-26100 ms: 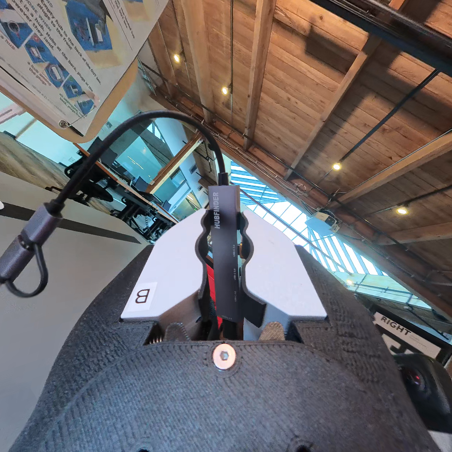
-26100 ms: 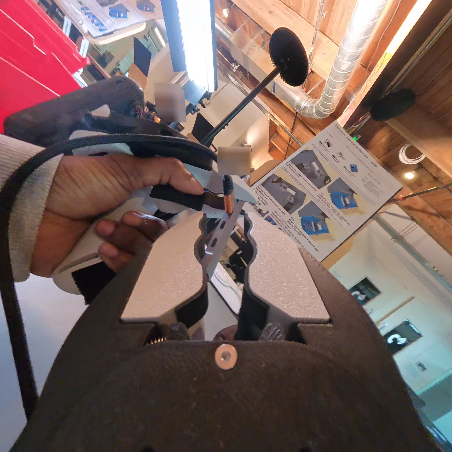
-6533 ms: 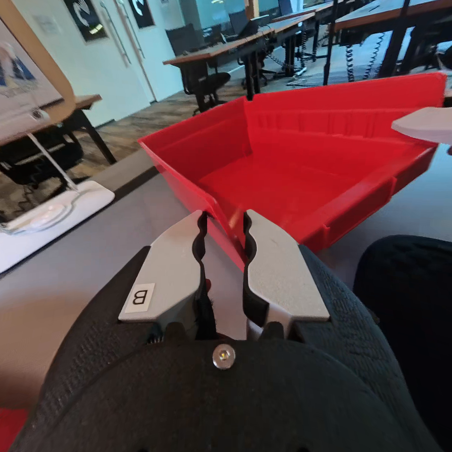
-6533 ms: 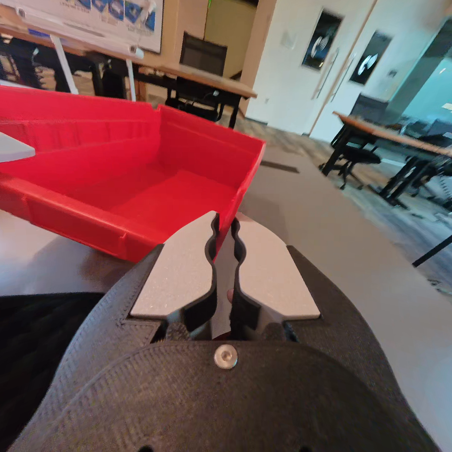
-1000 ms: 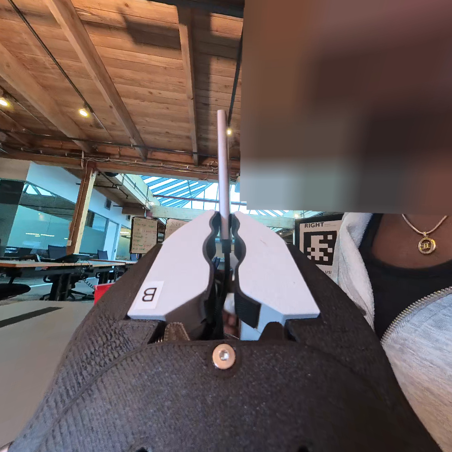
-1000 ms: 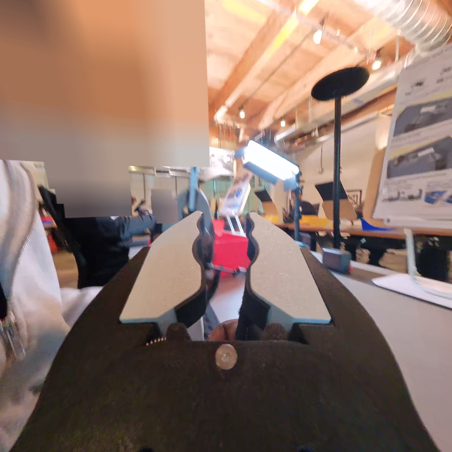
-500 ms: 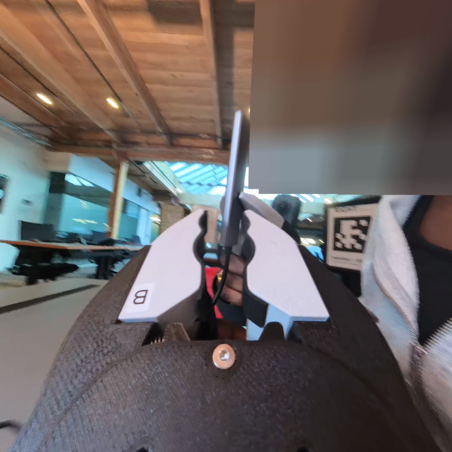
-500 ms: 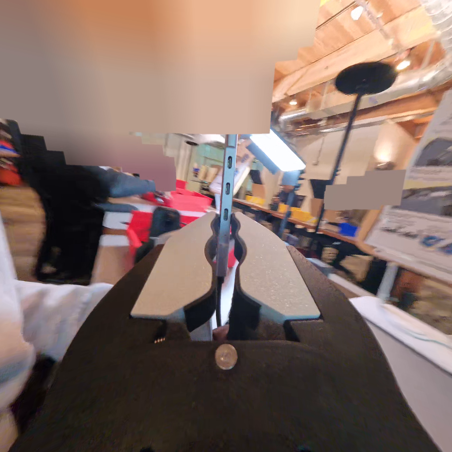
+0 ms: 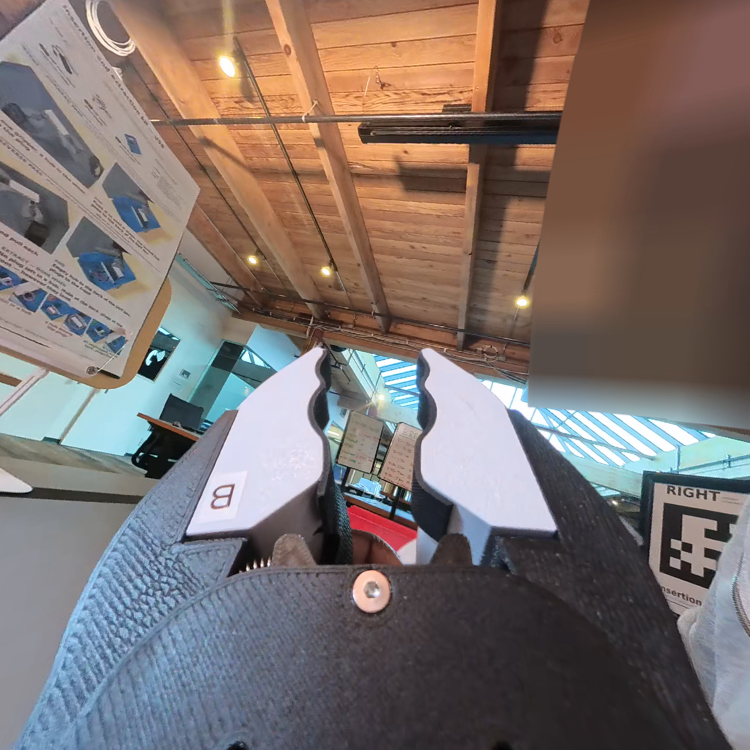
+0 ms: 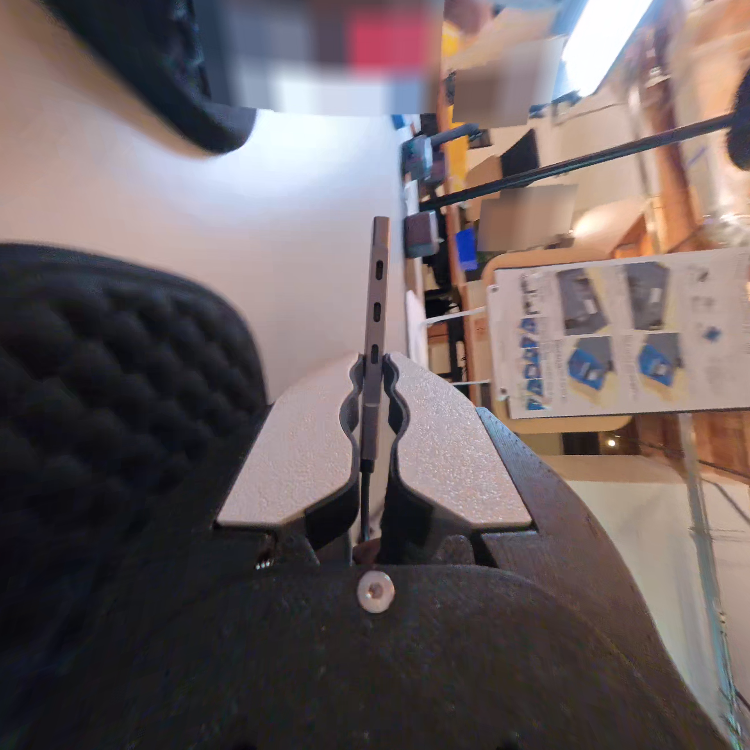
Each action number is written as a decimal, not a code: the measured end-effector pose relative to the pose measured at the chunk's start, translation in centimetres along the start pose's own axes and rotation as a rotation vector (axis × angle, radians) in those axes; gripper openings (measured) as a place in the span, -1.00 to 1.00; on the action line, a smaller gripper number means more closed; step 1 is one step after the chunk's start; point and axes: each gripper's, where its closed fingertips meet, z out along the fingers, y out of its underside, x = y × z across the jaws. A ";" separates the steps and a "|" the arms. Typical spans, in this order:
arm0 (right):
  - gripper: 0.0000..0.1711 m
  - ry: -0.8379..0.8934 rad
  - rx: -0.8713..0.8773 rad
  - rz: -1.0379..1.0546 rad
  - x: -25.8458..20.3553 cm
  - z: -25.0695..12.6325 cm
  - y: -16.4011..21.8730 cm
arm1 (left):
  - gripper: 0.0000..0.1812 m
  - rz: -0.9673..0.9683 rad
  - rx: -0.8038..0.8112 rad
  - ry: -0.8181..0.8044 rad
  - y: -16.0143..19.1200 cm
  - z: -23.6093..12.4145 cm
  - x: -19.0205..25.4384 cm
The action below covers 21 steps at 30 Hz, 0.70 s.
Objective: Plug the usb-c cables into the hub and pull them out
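My right gripper (image 10: 374, 359) is shut on the slim grey hub (image 10: 377, 292). The hub stands up past the fingertips, with three ports showing along its edge and nothing plugged into them. The hub's own black cable (image 10: 366, 499) runs down between the fingers. My left gripper (image 9: 371, 365) is open and empty and points up toward the wooden ceiling. Its black body (image 10: 101, 385) shows at the left of the right wrist view, close beside the right gripper. No loose usb-c cable is in view.
The pale table (image 10: 284, 203) lies behind the hub in the rolled right wrist view. An instruction poster on a stand (image 9: 81, 203) is at the left, also seen in the right wrist view (image 10: 608, 337). A marker card (image 9: 698, 539) and a person's grey sleeve are at right. A red bin (image 9: 377, 523) shows between the left fingers.
The hub has passed from my left gripper to my right. The left jaws opened and came away empty; the right gripper stays shut on the hub and has rolled sideways.
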 end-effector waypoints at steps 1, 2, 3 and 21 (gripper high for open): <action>-0.89 -0.038 -0.014 0.003 -1.3 0.0 0.5 | -0.55 -0.004 -0.004 -0.003 0.1 0.0 -0.1; -0.89 -0.069 -0.028 0.018 -2.4 0.0 0.9 | -0.55 -0.009 -0.009 -0.010 0.2 0.0 -0.2; -0.90 -0.093 -0.042 0.039 -3.2 0.1 1.3 | -0.55 -0.018 -0.017 -0.022 0.4 0.0 -0.5; -0.46 0.477 0.499 1.279 10.1 -2.6 4.7 | -0.55 0.005 -0.148 -0.003 2.7 0.4 -0.1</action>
